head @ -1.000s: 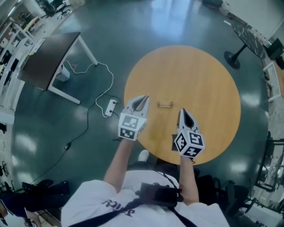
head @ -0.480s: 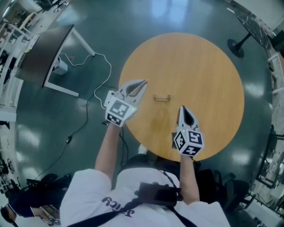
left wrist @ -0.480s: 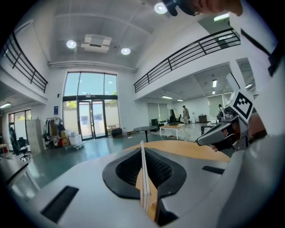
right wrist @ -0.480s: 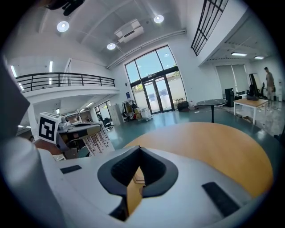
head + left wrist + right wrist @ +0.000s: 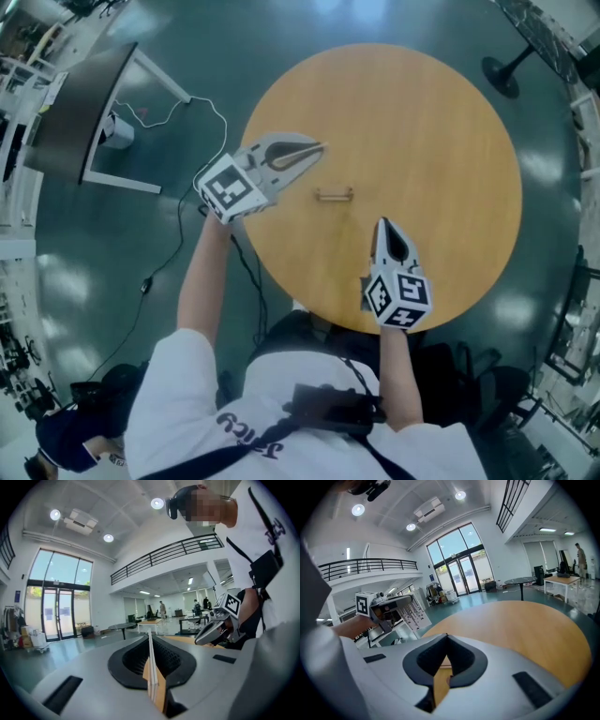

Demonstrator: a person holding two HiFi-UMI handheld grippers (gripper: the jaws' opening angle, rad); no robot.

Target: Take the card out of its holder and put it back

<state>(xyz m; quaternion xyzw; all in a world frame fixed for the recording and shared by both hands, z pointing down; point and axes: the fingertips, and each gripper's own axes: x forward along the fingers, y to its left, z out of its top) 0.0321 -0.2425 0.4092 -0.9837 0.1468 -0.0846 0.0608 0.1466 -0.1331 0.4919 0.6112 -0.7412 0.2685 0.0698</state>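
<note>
A small wooden holder [image 5: 334,195] lies on the round wooden table [image 5: 422,122], near the middle. The left gripper [image 5: 319,148] is near the holder, up and to the left of it in the head view. It is not touching the holder. Its tip points sideways, across the top of the holder. Its jaws are almost all the way together, with only a tiny gap. In that gap sits a thin white card [image 5: 150,658]. The left gripper view shows the card from its edge, so it looks like a thin white strip. The dark pads press on it from both sides, and the top of the card pokes out a little past the jaw tips. So the card is in the left gripper and not in the holder. The right gripper [image 5: 382,225] is on the other side of the holder, closer to the person, and its tip points toward the holder. It is near the holder but does not touch it. Its jaws come together at the tip, and there is nothing between them.
</note>
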